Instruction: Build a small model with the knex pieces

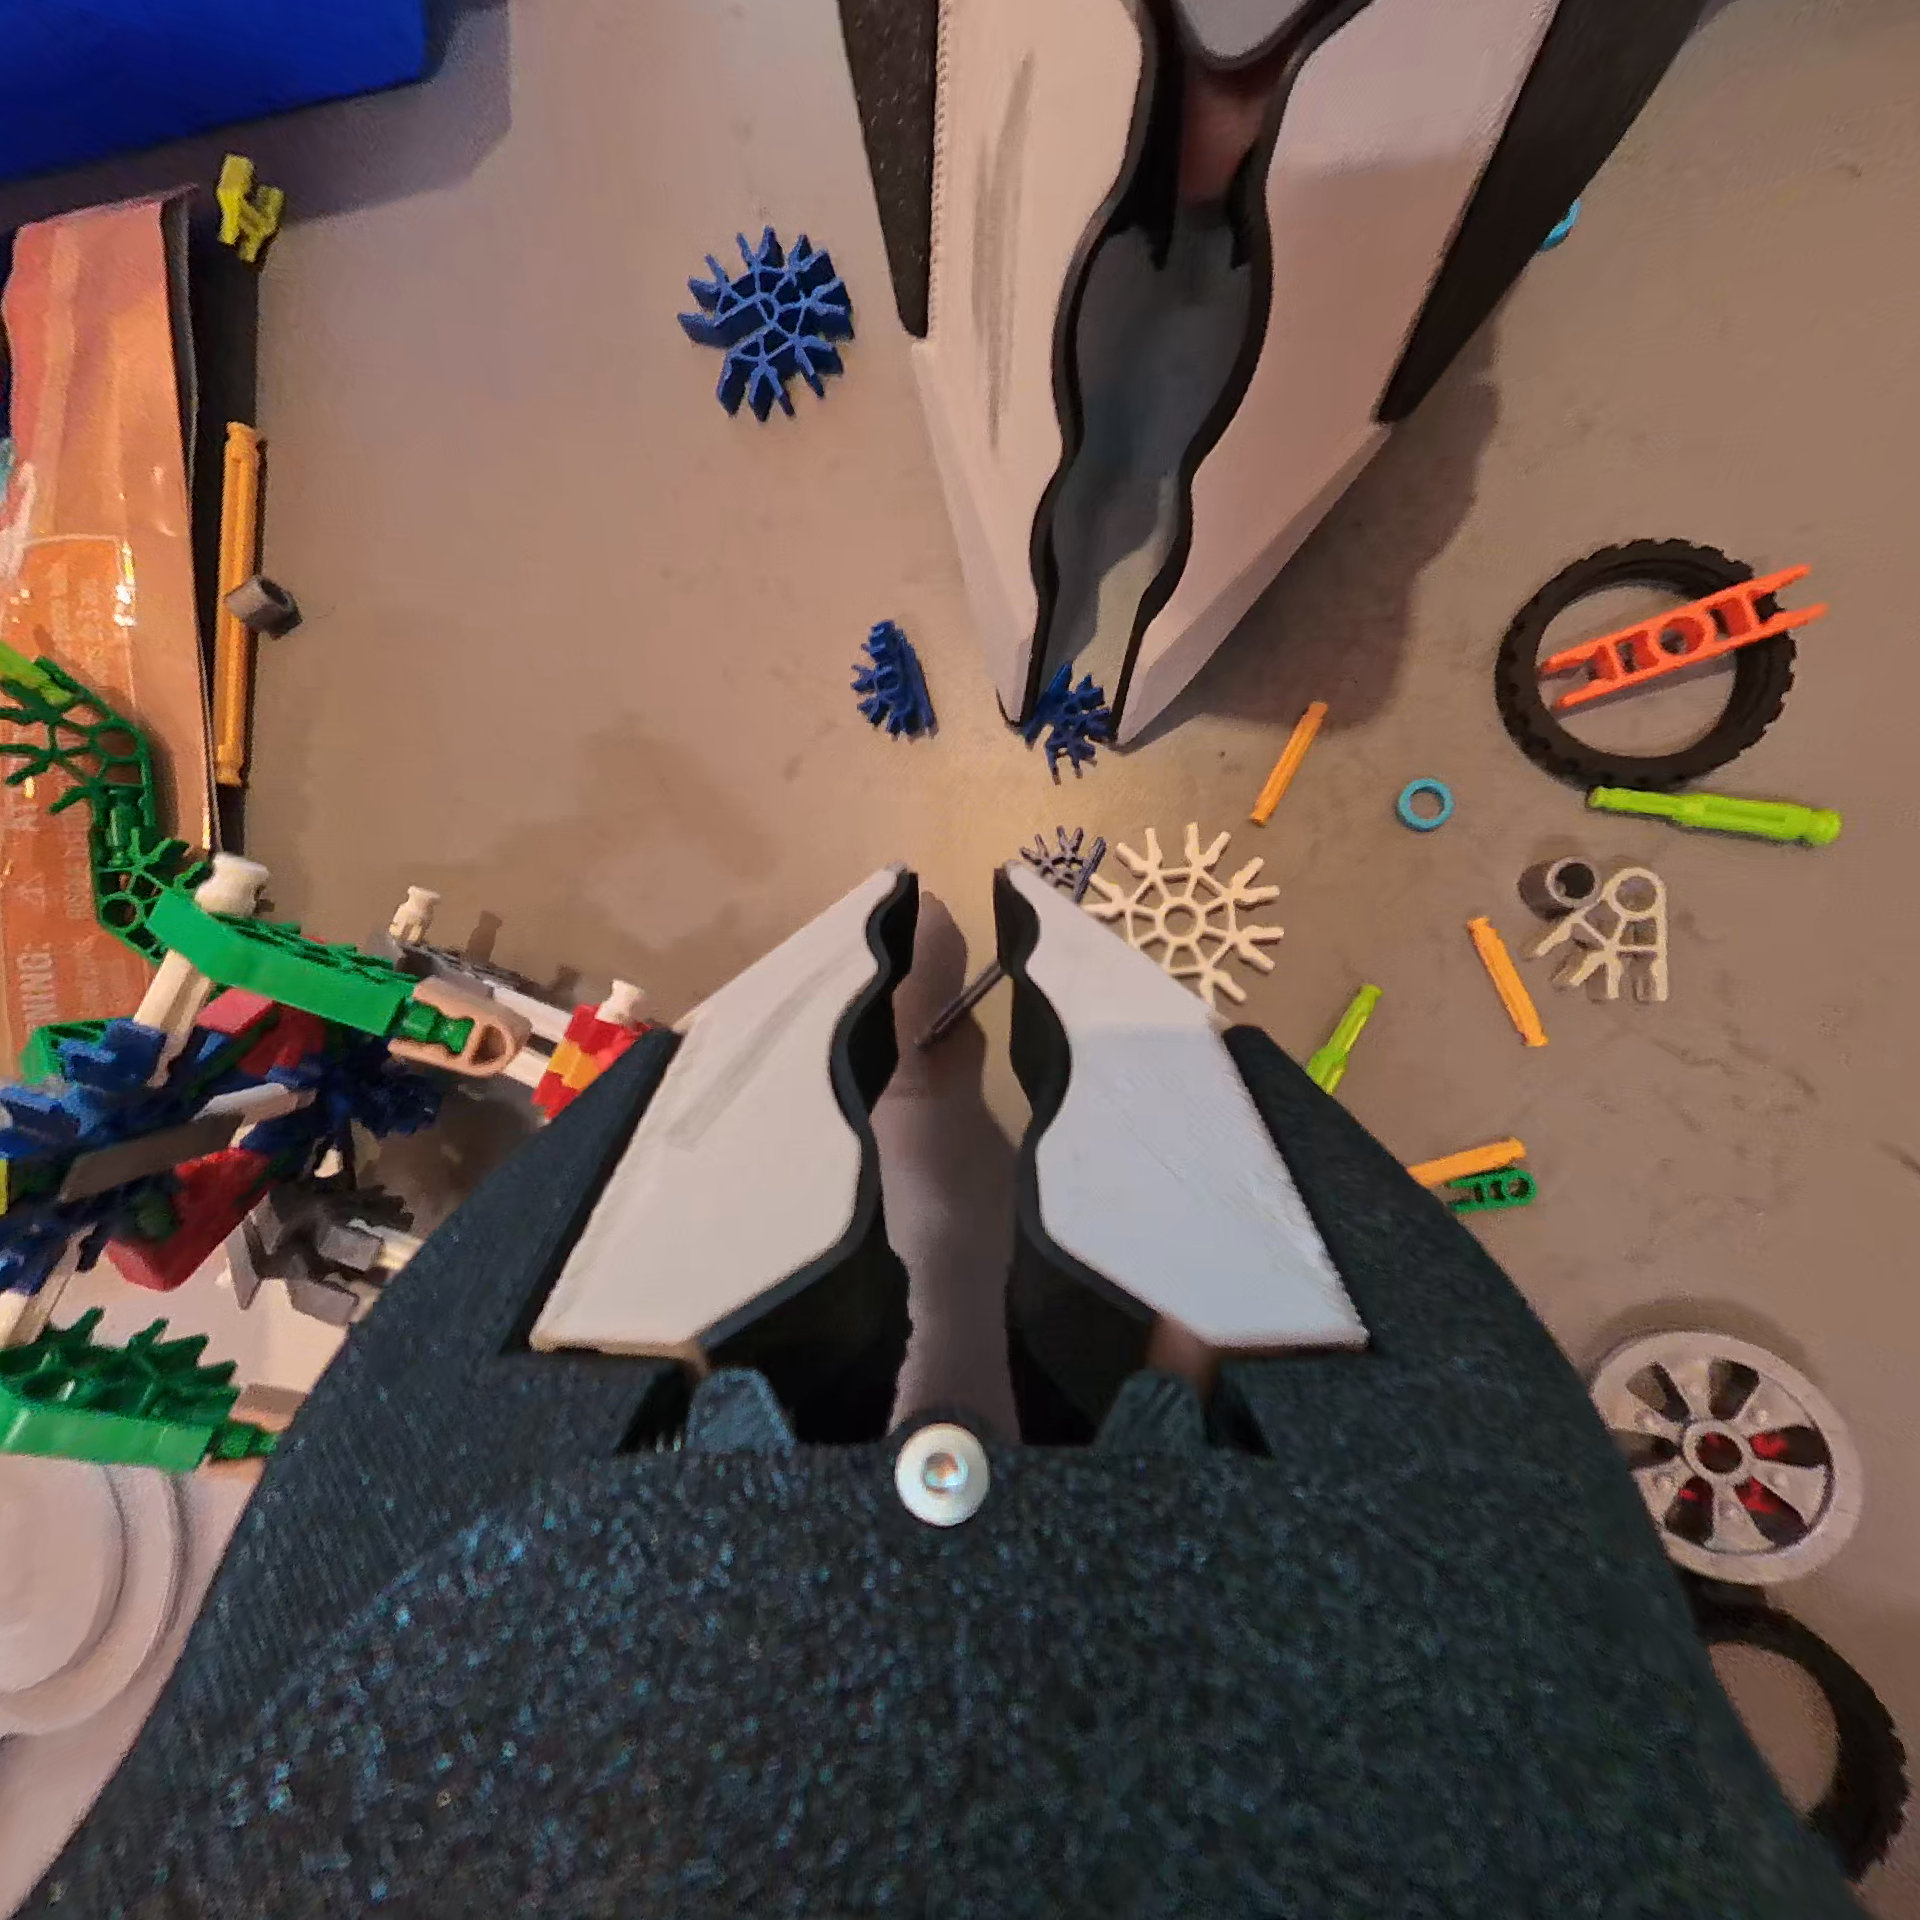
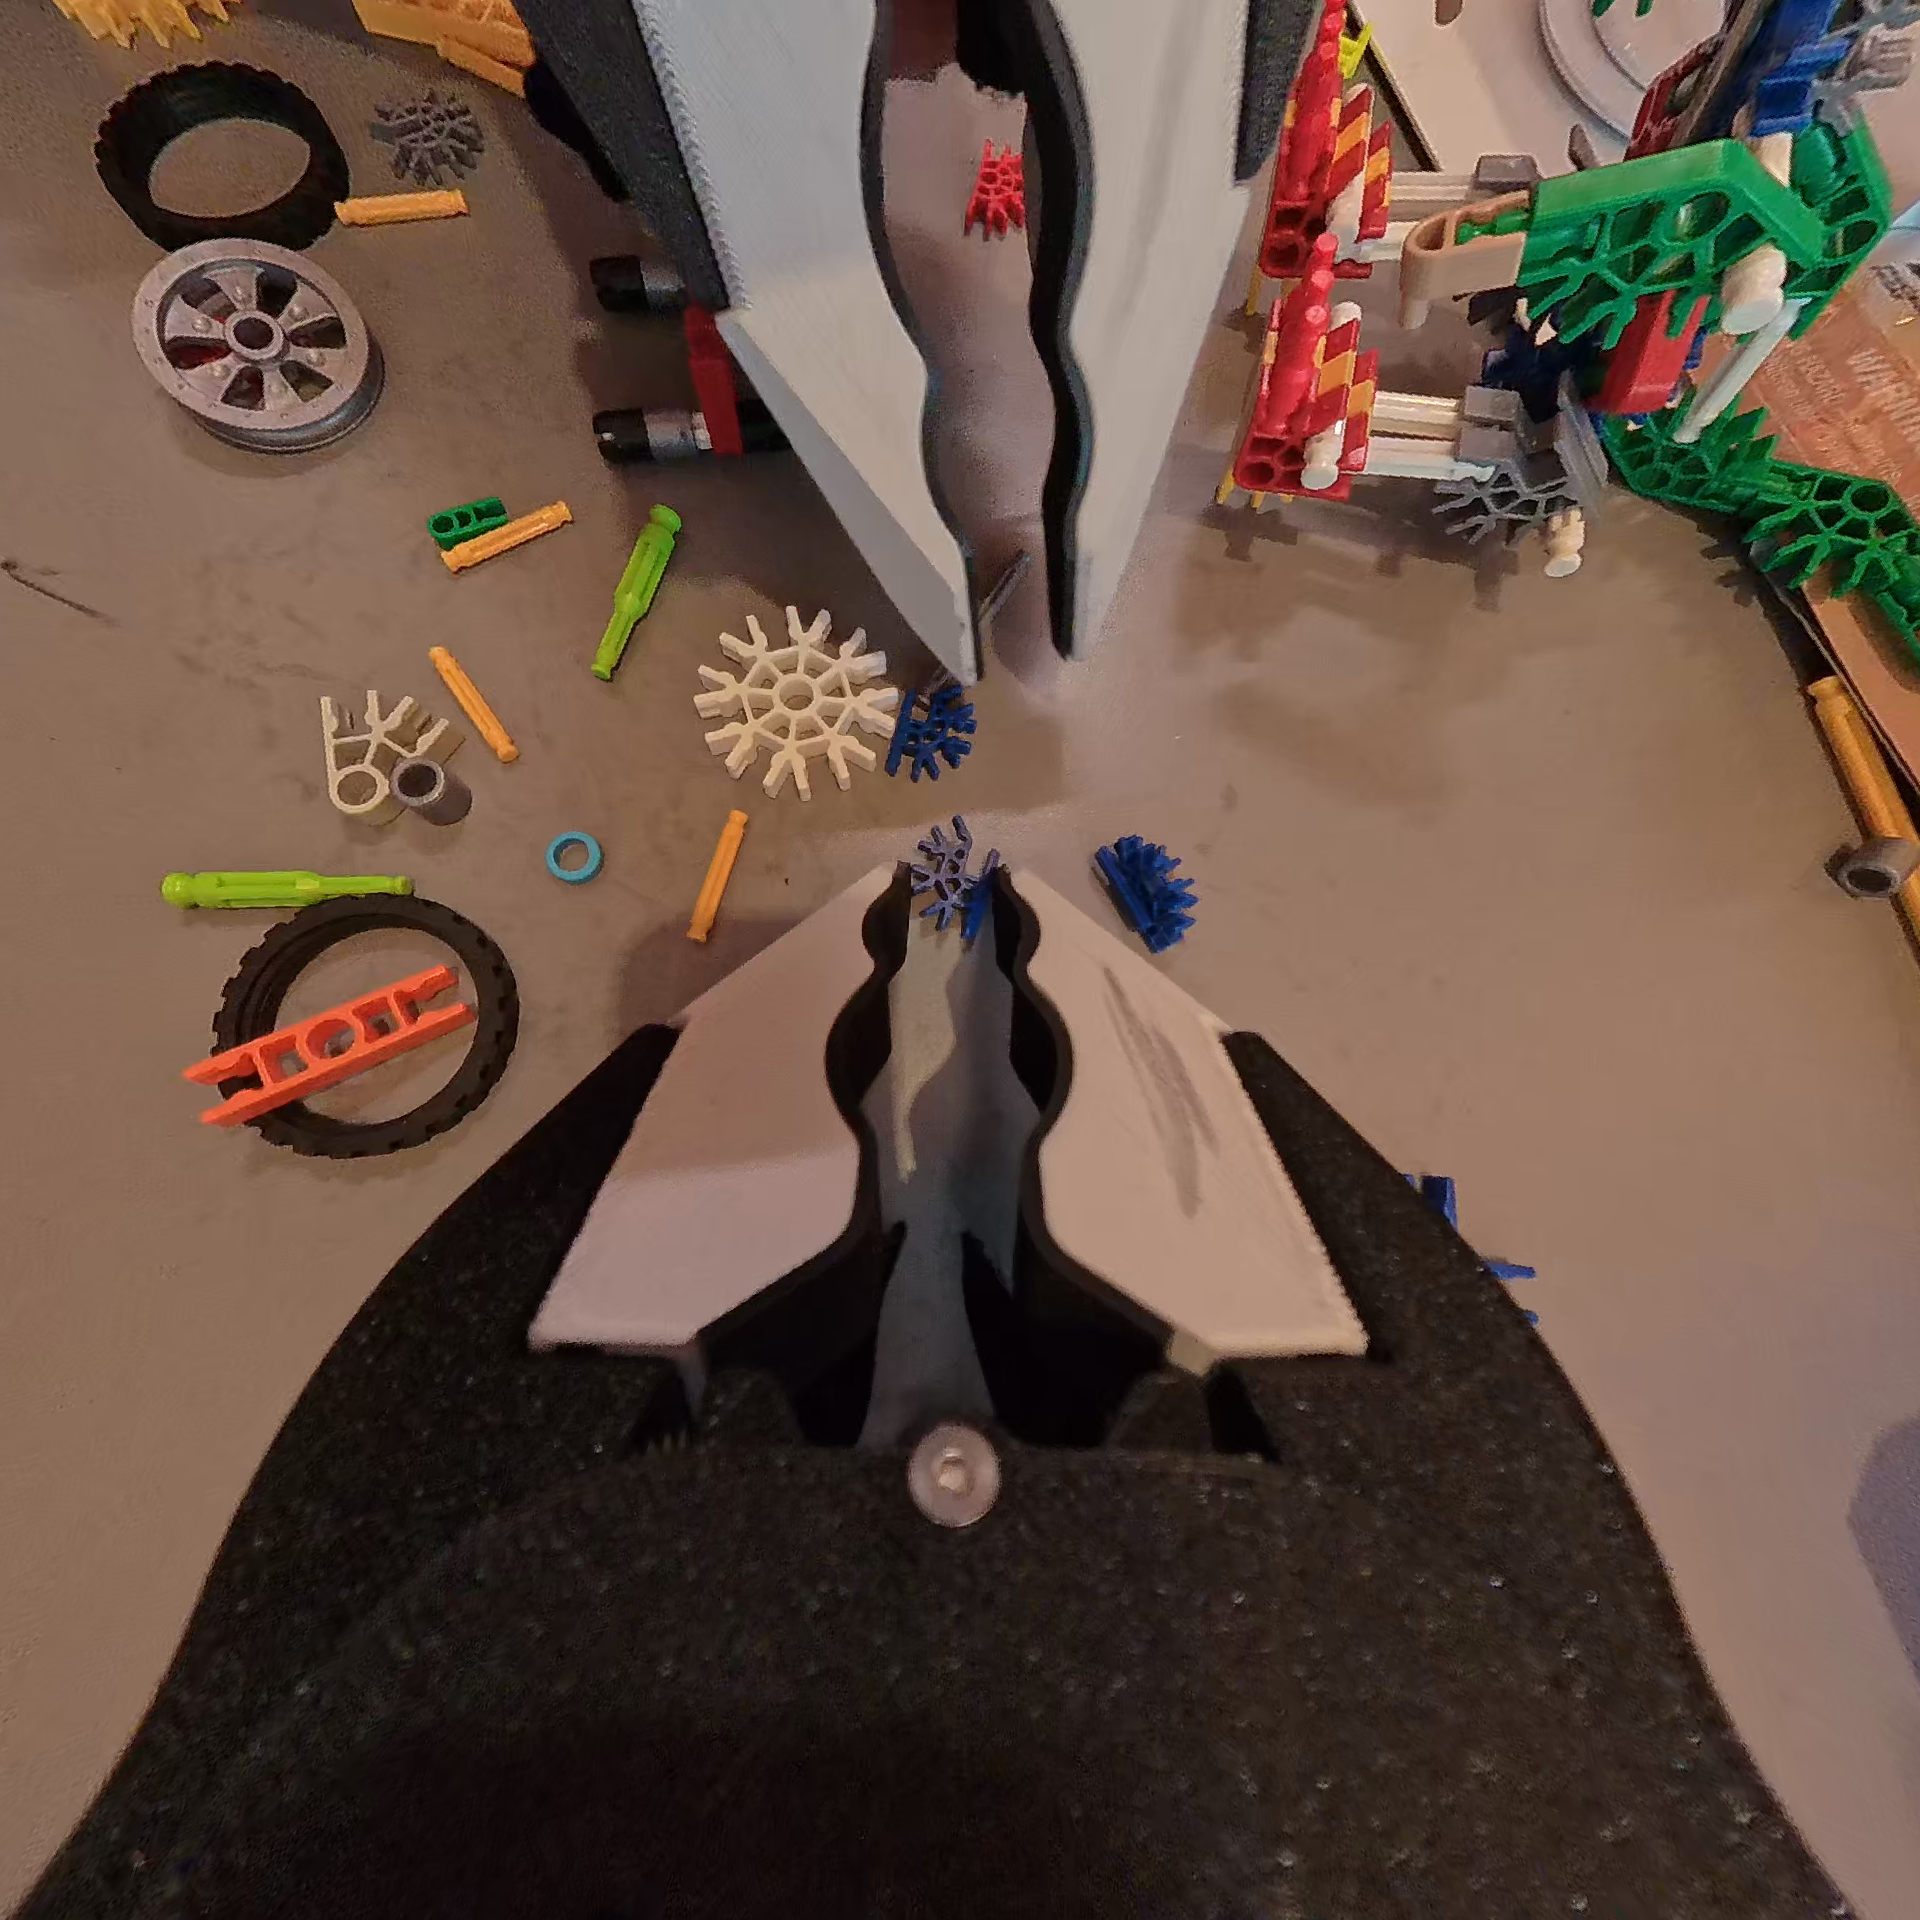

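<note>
Opposed close downward wrist views — shared tabletop (image 1: pixel 582 644)

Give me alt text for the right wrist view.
The right gripper pinches a small blue snowflake-shaped plastic connector above a grey table; the left gripper points back, open, near a white snowflake-shaped connector.

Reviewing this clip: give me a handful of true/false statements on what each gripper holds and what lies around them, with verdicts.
1. The right gripper pinches a small blue connector at its tips. True.
2. The left gripper grips the white snowflake connector. False: it lies on the table beside the tips.
3. An orange piece lies across a black tyre. True.
4. The grey wheel hub sits inside a tyre. False: it lies bare.
</note>
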`<act>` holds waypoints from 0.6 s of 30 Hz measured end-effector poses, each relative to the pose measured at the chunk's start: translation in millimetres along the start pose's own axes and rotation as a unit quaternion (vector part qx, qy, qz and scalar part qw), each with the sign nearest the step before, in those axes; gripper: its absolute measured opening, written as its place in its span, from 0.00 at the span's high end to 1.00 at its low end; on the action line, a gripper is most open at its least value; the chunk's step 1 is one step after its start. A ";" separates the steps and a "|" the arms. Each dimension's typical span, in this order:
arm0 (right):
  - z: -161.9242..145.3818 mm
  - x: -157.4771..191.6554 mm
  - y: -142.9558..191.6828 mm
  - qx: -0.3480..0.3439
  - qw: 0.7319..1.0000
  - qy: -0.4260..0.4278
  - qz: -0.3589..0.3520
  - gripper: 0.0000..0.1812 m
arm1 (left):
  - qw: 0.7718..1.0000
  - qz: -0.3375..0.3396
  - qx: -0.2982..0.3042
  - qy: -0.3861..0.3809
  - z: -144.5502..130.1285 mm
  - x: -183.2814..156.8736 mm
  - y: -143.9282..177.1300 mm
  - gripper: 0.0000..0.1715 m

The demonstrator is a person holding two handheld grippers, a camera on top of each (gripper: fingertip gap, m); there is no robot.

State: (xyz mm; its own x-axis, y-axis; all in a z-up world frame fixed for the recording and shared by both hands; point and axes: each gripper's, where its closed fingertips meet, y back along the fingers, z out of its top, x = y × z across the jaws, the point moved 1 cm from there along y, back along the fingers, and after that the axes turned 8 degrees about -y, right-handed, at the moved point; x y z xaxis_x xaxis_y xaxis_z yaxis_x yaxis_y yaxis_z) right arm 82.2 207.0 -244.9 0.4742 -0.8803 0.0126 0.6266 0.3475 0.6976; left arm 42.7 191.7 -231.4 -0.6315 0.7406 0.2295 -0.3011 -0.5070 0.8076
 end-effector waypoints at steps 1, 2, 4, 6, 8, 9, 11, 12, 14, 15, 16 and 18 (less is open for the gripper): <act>-0.1 0.0 0.1 0.000 1.000 0.000 0.000 0.92 | 1.000 -0.008 0.002 -0.001 -1.3 -2.7 0.3 0.93; -0.1 0.0 0.1 0.000 1.000 0.000 0.000 0.92 | 1.000 -0.013 0.007 -0.005 -3.0 -5.1 0.0 0.93; -0.1 0.1 0.1 0.000 1.000 0.000 0.000 0.91 | 1.000 -0.013 0.017 -0.015 -5.6 -7.0 -2.9 0.93; -0.2 0.4 0.3 0.000 1.000 0.000 0.001 0.91 | 1.000 -0.015 0.016 -0.021 -4.6 -9.5 -6.3 0.93; -0.1 0.9 0.4 0.001 1.000 0.000 0.003 0.90 | 1.000 -0.018 0.010 -0.021 -2.2 -10.8 -7.6 0.92; -0.2 0.9 0.5 0.001 1.000 0.001 0.002 0.90 | 1.000 -0.017 0.009 -0.021 -2.0 -10.4 -7.7 0.92; -0.3 0.4 1.0 0.002 1.000 0.000 0.000 0.88 | 1.000 -0.019 0.007 -0.020 -2.0 -10.9 -7.7 0.92; 0.0 0.1 1.3 0.001 1.000 0.001 -0.001 0.88 | 1.000 -0.020 0.006 -0.021 -1.7 -11.2 -7.6 0.92; 1.8 0.6 2.3 -0.004 1.000 0.002 -0.001 0.87 | 1.000 -0.020 0.005 -0.022 -1.3 -11.4 -8.0 0.92; 3.1 1.0 2.7 -0.007 1.000 0.004 -0.001 0.87 | 1.000 -0.021 0.004 -0.022 -0.8 -12.1 -8.1 0.92; 4.8 1.8 3.0 -0.011 1.000 0.007 -0.001 0.87 | 0.999 -0.023 0.004 -0.022 -0.8 -12.7 -8.1 0.92; 8.7 4.3 2.6 -0.020 1.000 0.012 0.001 0.87 | 0.999 -0.026 0.003 -0.019 -0.2 -13.5 -8.5 0.93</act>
State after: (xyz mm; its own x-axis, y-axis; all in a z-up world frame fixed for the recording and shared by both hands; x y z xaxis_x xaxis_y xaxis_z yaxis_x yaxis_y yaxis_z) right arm 80.5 201.3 -236.8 0.4902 -0.8716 -0.0045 0.6494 0.3618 0.6689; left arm 53.6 186.0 -241.4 -0.5873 0.7824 0.2070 -0.3293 -0.4647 0.8219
